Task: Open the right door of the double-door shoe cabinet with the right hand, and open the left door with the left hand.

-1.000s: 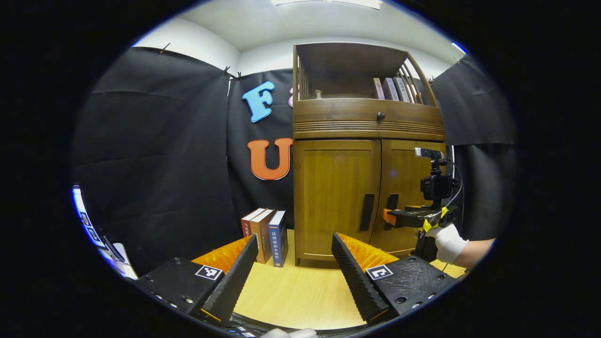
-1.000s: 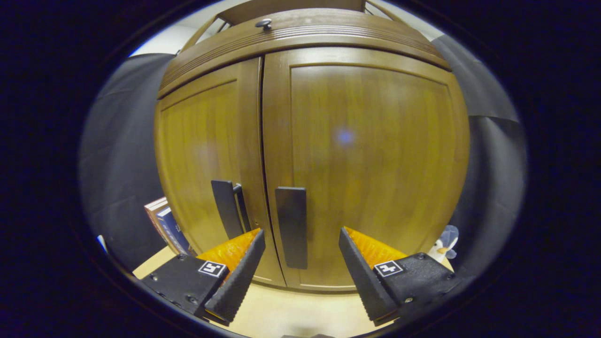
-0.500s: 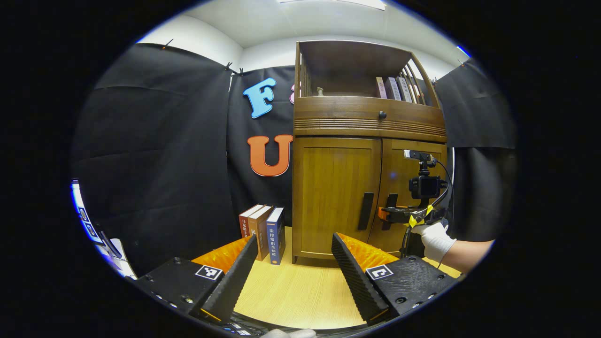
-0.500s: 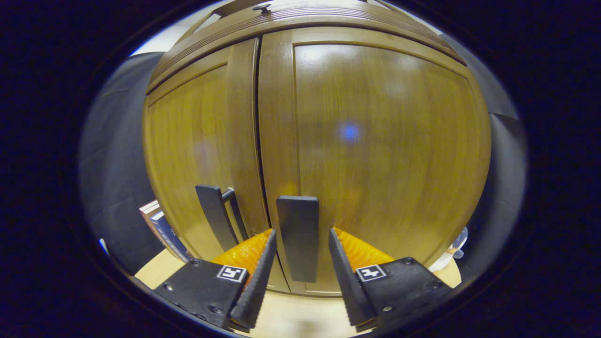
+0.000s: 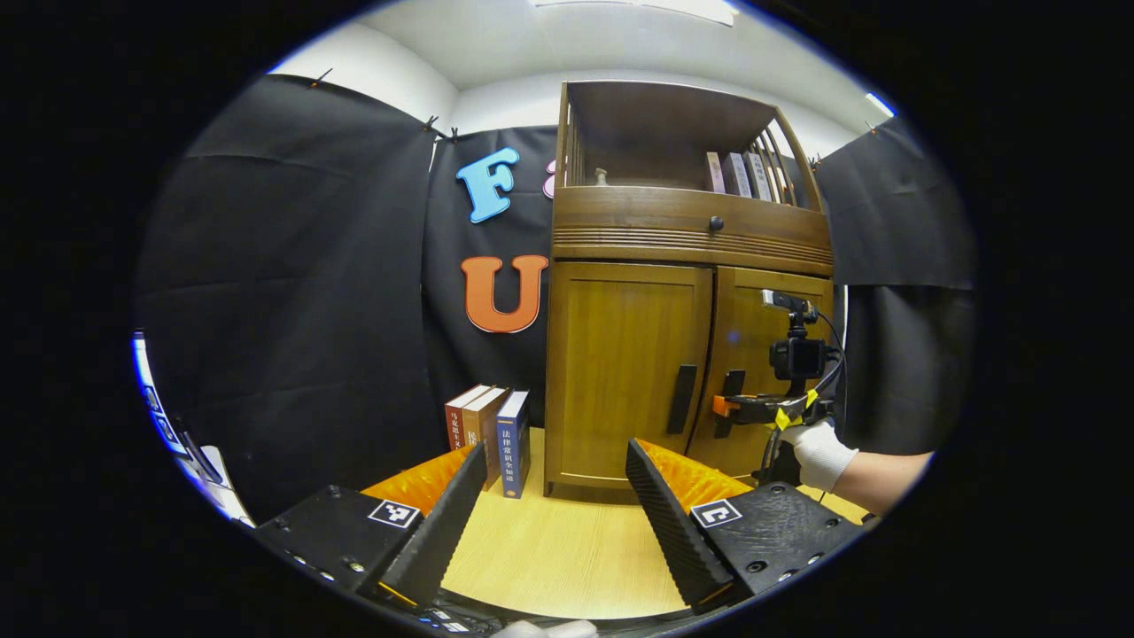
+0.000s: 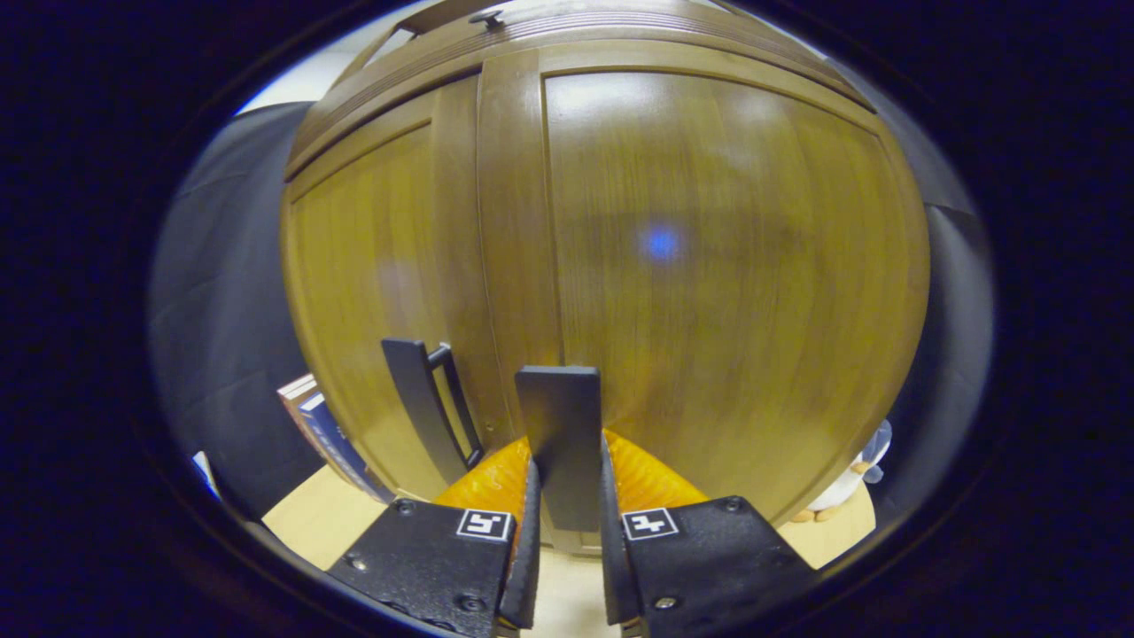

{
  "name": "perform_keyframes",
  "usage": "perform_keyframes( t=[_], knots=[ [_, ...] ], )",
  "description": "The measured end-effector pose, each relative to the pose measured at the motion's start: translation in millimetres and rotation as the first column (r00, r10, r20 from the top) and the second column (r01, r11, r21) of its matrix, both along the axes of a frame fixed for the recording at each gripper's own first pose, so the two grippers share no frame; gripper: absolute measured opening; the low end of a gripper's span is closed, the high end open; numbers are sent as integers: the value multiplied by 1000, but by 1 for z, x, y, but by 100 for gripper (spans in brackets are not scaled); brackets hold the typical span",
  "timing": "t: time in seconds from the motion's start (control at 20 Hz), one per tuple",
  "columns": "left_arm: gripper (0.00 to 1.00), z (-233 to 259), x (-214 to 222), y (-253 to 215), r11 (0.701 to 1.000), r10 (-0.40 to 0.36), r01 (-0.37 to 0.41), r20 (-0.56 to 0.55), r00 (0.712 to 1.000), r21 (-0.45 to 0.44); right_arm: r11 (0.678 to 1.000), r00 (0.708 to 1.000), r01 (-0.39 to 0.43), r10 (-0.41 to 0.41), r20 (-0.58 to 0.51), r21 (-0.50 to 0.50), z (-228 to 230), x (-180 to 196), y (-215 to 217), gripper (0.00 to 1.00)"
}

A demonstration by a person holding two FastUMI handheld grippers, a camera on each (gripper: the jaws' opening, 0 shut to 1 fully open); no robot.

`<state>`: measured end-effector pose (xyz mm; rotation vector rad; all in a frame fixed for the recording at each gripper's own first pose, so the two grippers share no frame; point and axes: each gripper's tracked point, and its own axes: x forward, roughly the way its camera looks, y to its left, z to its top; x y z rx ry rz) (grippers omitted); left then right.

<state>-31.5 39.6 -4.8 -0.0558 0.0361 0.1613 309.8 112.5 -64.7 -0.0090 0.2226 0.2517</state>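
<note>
A brown wooden shoe cabinet [image 5: 691,239] stands on the table, with its left door [image 5: 625,372] and right door [image 5: 762,372] closed or nearly so. In the right gripper view, my right gripper [image 6: 565,523] is shut on the right door's dark vertical handle [image 6: 558,434], one finger on each side. The left door's handle [image 6: 425,408] stands free just left of it. In the left gripper view, the right gripper [image 5: 735,406], held by a gloved hand [image 5: 819,452], sits at the right door's handle [image 5: 728,394]. My left gripper [image 5: 554,496] is open, well back from the cabinet.
Three books [image 5: 492,434] stand upright to the left of the cabinet on the light wooden table [image 5: 567,558]. More books [image 5: 740,173] lean on the cabinet's open top shelf. A small stuffed toy [image 6: 842,487] sits to the right of the cabinet.
My right gripper moved in and its fingers came together on the right door's handle. The left gripper stayed open and drifted slightly.
</note>
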Motion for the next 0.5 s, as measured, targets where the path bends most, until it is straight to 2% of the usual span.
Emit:
perform_keyframes(
  t=[0.05, 0.1, 0.15, 0.2, 0.25, 0.3, 0.35, 0.5],
  knots=[
    [95, 0, -2, 0, 1000, -6, 6, 3, 1000, -1, 1000, 1000, -10, 10, 3, -8, -1, -9, -2, 32],
    [100, -1, -4, -2, 1000, -15, 15, 3, 1000, -1, 1000, 1000, -18, 18, 1, -7, -1, -15, -4, 32],
    [95, -2, -6, -3, 1000, -23, 23, 4, 1000, 0, 1000, 1000, -24, 24, -3, -2, -2, -21, -6, 33],
    [95, -3, -6, -5, 1000, -30, 30, 2, 1000, 3, 1000, 1000, -27, 27, -6, -1, -3, -27, -7, 31],
    [100, -4, -8, -5, 999, -38, 38, 2, 999, 6, 1000, 1000, -29, 29, -7, -2, -4, -34, -10, 31],
    [100, -5, -9, -6, 999, -46, 46, 3, 999, 9, 1000, 1000, -30, 30, -7, -6, -5, -40, -12, 31],
    [95, -5, -10, -9, 998, -58, 57, 3, 998, 11, 999, 999, -31, 31, -6, -8, -6, -48, -15, 31],
    [95, -7, -10, -19, 995, -95, 95, 5, 995, 7, 999, 999, -39, 38, -12, -12, -8, -69, -25, 31]
  ],
)
